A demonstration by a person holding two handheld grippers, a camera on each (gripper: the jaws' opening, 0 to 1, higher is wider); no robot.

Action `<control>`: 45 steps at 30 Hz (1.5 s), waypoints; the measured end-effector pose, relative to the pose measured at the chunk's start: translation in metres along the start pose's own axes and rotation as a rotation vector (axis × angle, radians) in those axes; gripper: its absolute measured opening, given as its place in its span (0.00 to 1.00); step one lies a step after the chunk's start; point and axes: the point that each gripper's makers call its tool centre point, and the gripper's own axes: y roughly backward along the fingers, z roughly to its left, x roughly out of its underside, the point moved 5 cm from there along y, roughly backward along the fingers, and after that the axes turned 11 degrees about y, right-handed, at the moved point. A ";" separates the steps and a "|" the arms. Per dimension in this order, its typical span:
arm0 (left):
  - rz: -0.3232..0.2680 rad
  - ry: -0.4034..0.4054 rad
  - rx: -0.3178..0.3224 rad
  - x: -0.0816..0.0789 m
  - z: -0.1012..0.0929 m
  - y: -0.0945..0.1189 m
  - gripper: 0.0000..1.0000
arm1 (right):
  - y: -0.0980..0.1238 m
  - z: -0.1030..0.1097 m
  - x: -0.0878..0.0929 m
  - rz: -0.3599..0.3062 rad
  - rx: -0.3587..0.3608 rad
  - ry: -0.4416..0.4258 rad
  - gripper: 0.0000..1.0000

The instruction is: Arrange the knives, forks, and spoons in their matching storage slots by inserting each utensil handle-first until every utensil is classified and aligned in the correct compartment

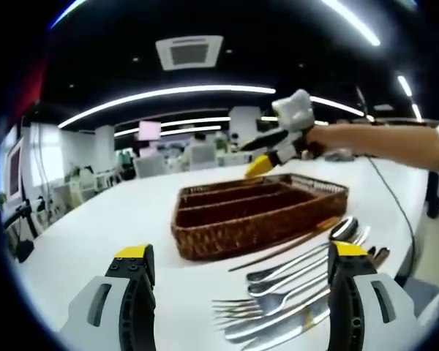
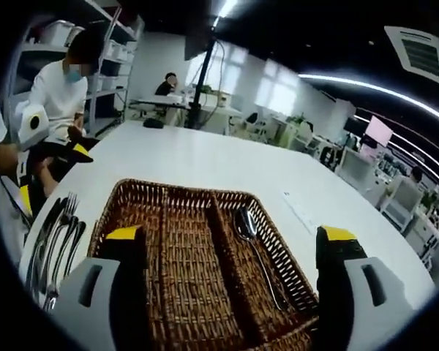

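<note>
**One spoon filed, the pile still waiting**

A long white table (image 1: 124,212) in a bright open-plan office carries a wicker cutlery tray (image 1: 260,212) with three lengthwise compartments, and everything else is placed here against that tray. In the right gripper view, a single spoon (image 2: 254,241) lies in the tray's right-hand compartment, bowl towards the far end; the middle and left compartments look bare. Just beside the tray, on the side nearer the left gripper, a loose heap of utensils (image 1: 300,292) rests on the table: forks, spoons and at least one knife, overlapping. So the sorting appears barely begun, with one piece placed and nearly the whole heap left to classify.

The left gripper (image 1: 238,274) hovers low over the table short of the tray, jaws spread wide and empty, the heap lying between and under its right jaw. The right gripper (image 2: 230,256) hangs directly above the tray's near end, jaws likewise wide apart, holding nothing and touching nothing. A seated person (image 2: 58,88) is well beyond the tray.
</note>
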 end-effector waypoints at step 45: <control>-0.007 -0.039 0.020 0.004 -0.022 0.019 0.99 | 0.040 0.051 -0.018 -0.084 -0.040 -0.013 1.00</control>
